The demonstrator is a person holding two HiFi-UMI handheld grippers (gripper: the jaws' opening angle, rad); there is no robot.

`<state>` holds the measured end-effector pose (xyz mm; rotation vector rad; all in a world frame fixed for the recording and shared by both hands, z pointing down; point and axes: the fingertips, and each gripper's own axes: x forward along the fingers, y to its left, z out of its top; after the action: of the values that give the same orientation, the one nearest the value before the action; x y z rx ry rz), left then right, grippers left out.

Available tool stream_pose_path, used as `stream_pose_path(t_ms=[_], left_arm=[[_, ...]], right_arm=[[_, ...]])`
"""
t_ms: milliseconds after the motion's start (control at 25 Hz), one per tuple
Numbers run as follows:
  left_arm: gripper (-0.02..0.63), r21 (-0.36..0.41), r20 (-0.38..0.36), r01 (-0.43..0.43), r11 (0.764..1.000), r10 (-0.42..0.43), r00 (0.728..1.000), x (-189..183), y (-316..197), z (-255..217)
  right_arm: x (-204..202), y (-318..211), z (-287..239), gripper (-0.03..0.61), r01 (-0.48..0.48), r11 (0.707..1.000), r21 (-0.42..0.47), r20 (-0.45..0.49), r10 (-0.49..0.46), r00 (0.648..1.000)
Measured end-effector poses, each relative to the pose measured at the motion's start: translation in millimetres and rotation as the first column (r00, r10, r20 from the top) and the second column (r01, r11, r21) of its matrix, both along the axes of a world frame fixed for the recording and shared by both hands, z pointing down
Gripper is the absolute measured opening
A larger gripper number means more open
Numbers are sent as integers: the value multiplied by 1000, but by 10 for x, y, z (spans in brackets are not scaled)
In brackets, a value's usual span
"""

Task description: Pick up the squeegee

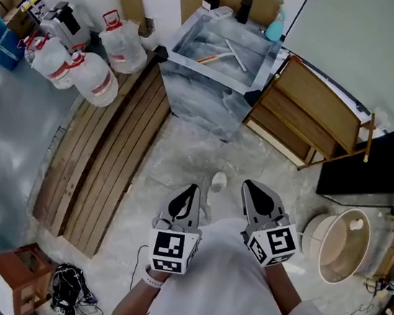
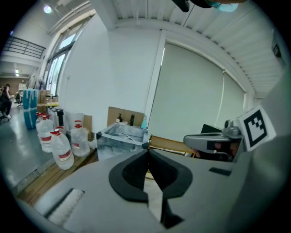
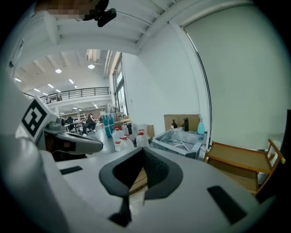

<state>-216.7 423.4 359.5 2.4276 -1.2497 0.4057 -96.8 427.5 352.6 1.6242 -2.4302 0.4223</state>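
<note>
The squeegee (image 1: 233,55), white-handled with an orange strip, lies inside a steel sink (image 1: 200,72) at the far side of the floor. It shows small in the left gripper view (image 2: 130,136) and in the right gripper view (image 3: 183,144). My left gripper (image 1: 189,190) and right gripper (image 1: 250,185) are held side by side close to the person's body, well short of the sink. Both point toward it. The left gripper (image 2: 146,152) has its tips together with nothing between them, and so does the right gripper (image 3: 143,152).
Several water jugs (image 1: 91,77) stand on a wooden pallet (image 1: 103,159) left of the sink. A wooden rack (image 1: 315,115) sits right of it, with a black box (image 1: 373,168) and a beige bucket (image 1: 343,242) nearer. A blue spray bottle (image 1: 275,27) stands on the sink's far corner.
</note>
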Motion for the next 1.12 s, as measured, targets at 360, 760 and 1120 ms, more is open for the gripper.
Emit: stream_pose_path(t_ms=[360, 760, 1120], left_arm=[[5, 3, 12, -33, 999, 33, 999, 7, -768, 27], [5, -7, 25, -92, 996, 92, 995, 418, -2359, 106], [5, -1, 54, -135, 991, 134, 989, 966, -3816, 33]], right_arm=[[-8, -834, 53, 6, -7, 1000, 21, -1, 7, 1000], [385, -2454, 211, 6, -29, 1000, -8, 1, 29, 1000], [844, -3917, 92, 6, -20, 999, 36, -16, 20, 1000]])
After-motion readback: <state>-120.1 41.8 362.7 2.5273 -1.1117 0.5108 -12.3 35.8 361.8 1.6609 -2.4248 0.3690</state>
